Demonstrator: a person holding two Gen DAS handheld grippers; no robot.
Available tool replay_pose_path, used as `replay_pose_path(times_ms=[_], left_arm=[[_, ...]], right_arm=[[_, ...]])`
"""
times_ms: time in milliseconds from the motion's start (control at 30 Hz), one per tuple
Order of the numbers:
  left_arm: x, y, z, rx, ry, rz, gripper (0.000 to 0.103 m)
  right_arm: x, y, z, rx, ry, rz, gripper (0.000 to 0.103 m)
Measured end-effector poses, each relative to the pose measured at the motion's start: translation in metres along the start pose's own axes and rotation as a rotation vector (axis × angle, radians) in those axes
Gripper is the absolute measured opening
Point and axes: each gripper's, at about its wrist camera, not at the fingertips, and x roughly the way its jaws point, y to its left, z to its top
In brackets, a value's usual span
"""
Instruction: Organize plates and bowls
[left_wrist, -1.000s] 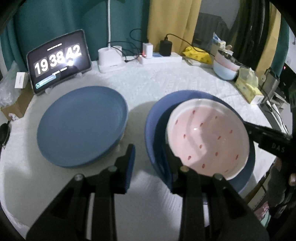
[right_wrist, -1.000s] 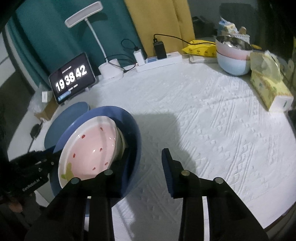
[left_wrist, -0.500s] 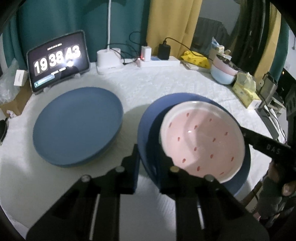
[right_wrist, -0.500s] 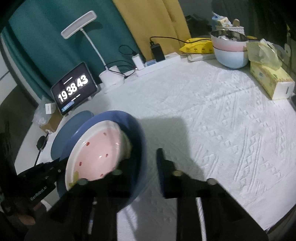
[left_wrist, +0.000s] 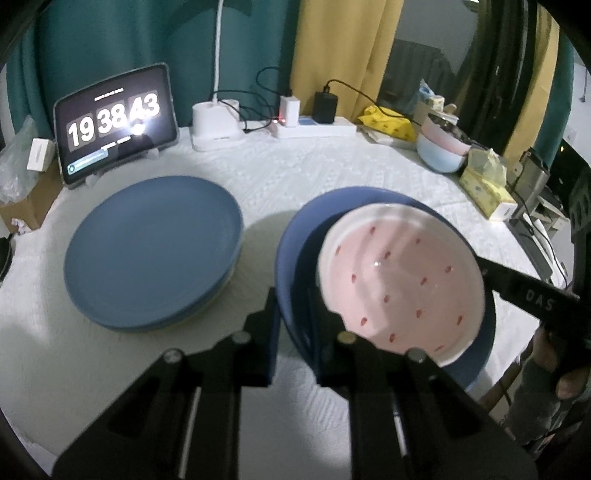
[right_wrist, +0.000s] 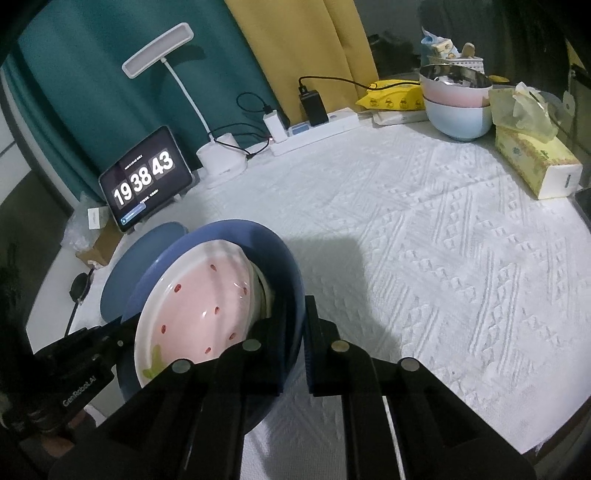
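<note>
- Both grippers, left (left_wrist: 293, 325) and right (right_wrist: 304, 332), clamp opposite rims of the deep blue bowl (left_wrist: 291, 251), which holds a glossy pink dish (left_wrist: 402, 284).
- Only the left view fully shows the flat matte plate (left_wrist: 153, 253); the right shows the lamp (right_wrist: 159, 50).

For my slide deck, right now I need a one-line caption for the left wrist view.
Both grippers, left gripper and right gripper, clamp the dark blue plate carrying a pink strawberry-patterned dish.
</note>
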Motion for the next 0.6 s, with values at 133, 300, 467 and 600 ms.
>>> replay_pose_path(times_ms=[133,300,467,600], left_arm=[[-0.001,0.001,0.0,-0.002,-0.002,-0.008,0.012],[-0.004,0.001,0.001,0.0,-0.012,-0.015,0.012],[-0.01,0.001,0.005,0.0,-0.029,-0.02,0.012],[-0.013,0.003,0.008,-0.002,-0.037,-0.023,0.012]], right_arm=[[-0.002,0.002,0.0,-0.007,-0.005,-0.012,0.009],[-0.007,0.006,0.002,-0.014,-0.017,-0.02,0.009],[-0.012,0.009,0.008,-0.017,-0.029,-0.022,0.009],[-0.015,0.013,0.011,-0.021,-0.035,-0.022,0.009]])
